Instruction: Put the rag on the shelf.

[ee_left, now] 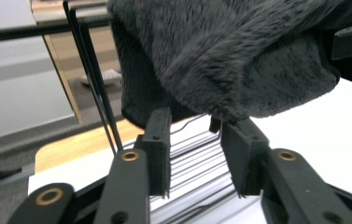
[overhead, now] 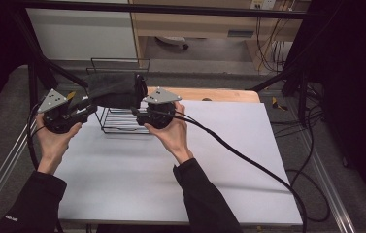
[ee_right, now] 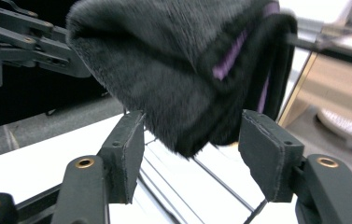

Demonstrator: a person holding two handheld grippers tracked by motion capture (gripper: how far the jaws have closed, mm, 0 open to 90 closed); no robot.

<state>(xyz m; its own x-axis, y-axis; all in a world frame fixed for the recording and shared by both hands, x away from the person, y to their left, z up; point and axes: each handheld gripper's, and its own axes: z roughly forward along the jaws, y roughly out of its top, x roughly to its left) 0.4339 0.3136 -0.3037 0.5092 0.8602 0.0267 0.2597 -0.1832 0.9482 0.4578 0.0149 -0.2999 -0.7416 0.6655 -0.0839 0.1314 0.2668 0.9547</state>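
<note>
Tabletop first: one white rectangular table sheet [overhead: 171, 165] carries everything, with a strip of pale wood showing along its far edge. One black wire basket [overhead: 122, 121] stands on its far left part, thin rods forming its floor and a tall wire back frame. One dark grey fluffy fabric piece [overhead: 112, 90] with a purple trim stripe hangs over that basket, its lower folds drooping toward the rods.

I hold two grippers, one on each side of the basket. My left gripper [ee_left: 194, 154] sits at the basket's left end; its jaws stand apart under the fabric's hanging edge, pads not pressing on it. My right gripper [ee_right: 194, 156] sits at the basket's right end, jaws spread wide, a fold of the fabric dangling between them untouched. No brand name or writing can be read on basket, fabric or grippers.
</note>
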